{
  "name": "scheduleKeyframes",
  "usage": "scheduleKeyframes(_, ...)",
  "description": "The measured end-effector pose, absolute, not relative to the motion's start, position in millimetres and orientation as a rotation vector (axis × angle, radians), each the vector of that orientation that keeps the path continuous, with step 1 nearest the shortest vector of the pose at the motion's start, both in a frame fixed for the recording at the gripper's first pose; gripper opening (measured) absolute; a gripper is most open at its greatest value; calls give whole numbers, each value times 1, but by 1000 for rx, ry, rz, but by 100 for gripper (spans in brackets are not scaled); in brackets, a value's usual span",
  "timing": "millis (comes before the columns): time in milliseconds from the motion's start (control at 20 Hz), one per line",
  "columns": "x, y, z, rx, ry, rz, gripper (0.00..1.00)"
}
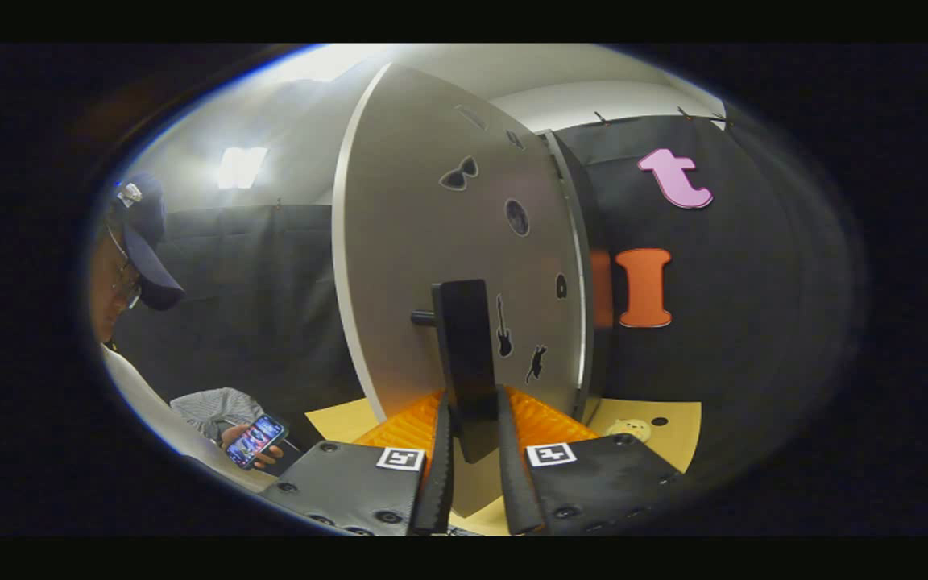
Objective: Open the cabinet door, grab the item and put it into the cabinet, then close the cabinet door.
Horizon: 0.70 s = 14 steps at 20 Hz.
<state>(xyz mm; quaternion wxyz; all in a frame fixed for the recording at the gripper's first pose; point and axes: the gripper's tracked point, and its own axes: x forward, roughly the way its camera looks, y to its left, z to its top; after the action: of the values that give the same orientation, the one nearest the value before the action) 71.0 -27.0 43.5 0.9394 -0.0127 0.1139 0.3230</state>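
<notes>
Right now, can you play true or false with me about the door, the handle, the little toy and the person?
1. The gripper has its two fingers on either side of the black handle. True.
2. The cabinet door is plain, with nothing stuck on it. False: it carries small dark stickers, among them a guitar and a cat.
3. A small pale toy lies on the tan tabletop, beyond the fingers, past the door's far edge. True.
4. The person beside the door is holding a book. False: the hand holds a phone.
5. The person wears a dark cap. True.
</notes>
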Motion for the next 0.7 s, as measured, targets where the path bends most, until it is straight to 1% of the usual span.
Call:
scheduleKeyframes(100,76,-42,41,-28,227,553,39)
scheduleKeyframes(200,72,-41,43,12,217,492,42)
scheduleKeyframes(400,61,-56,44,39,188,312,58)
scheduleKeyframes(550,35,-57,33,34,198,182,58)
scheduleKeyframes(700,5,-51,16,24,211,66,68)
